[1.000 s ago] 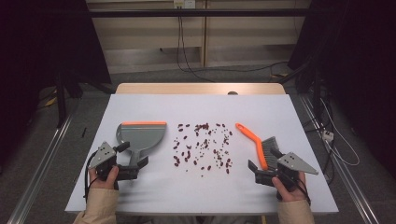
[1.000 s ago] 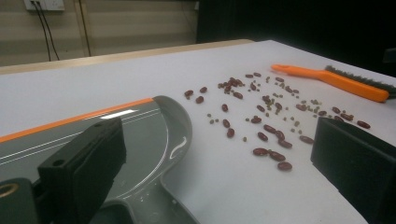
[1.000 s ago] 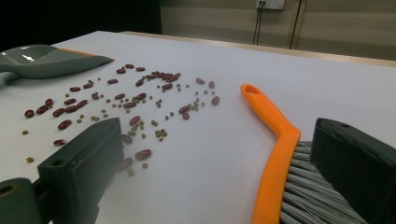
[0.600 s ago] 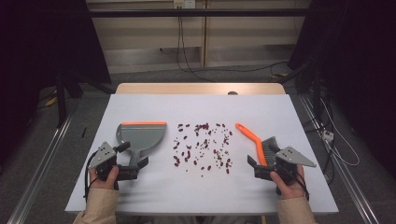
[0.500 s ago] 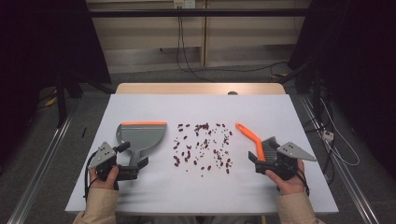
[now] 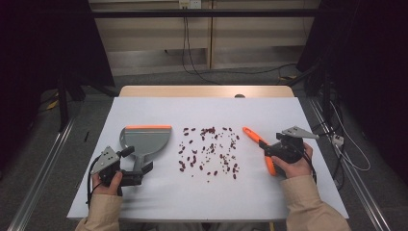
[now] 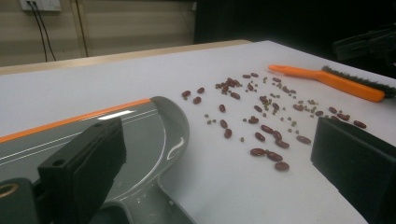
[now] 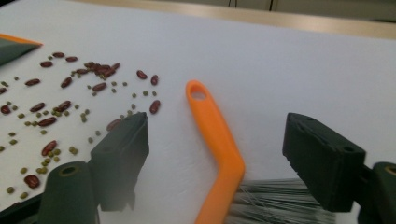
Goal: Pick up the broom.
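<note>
The right claw [image 8: 215,154] stands spread, jaws just closing in, astride the orange brush [image 8: 217,140] lying flat on the tabletop [image 6: 211,113] beside the scattered beans [image 6: 209,151]; neither pad presses it yet; best to settle lower and pinch the handle squarely near its bend, clear of the bristles; the left claw [image 7: 219,163], also spread, waits at the grey dustpan [image 7: 140,140], its handle between the jaws.

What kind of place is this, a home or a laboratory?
Probably a lab or test room: a lone white table stands among dark curtains, cables run over the bare floor, and the beans look laid out for a trial.
</note>
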The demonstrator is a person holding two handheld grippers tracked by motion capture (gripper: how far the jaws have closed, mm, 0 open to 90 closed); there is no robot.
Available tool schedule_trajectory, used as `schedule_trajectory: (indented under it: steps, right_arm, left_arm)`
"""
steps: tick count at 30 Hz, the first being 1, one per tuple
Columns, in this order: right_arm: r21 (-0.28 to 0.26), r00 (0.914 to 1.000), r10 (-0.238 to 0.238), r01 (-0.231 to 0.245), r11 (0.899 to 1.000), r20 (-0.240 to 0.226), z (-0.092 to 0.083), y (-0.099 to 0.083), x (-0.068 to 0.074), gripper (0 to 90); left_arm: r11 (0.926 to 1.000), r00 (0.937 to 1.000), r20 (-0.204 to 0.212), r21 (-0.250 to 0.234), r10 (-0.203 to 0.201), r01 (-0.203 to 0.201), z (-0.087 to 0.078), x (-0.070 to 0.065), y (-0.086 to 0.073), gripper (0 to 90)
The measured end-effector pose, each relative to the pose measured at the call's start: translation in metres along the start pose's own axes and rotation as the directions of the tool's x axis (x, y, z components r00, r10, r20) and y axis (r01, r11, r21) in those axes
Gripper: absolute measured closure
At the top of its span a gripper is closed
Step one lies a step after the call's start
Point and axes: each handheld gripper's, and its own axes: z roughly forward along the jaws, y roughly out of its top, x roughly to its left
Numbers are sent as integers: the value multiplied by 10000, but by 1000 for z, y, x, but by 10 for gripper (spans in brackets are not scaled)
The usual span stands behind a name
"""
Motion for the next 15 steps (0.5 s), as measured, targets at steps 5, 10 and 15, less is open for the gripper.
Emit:
schedule_trajectory:
  steps: [5,10,15]
  right_arm:
    - [1236,9997,-132,156,9922,-197,18,9,-9,426]
    - [2061,9992,-372,393,9778,-141,28,10,-12,520]
    - [2405,9992,-382,393,9699,-90,33,11,-14,566]
  left_arm:
    - [10000,10000,-17,-11,-22,22,0,0,0,31]
    - [10000,10000,8,11,-24,24,0,0,0,31]
    - [10000,10000,11,37,-46,46,0,0,0,31]
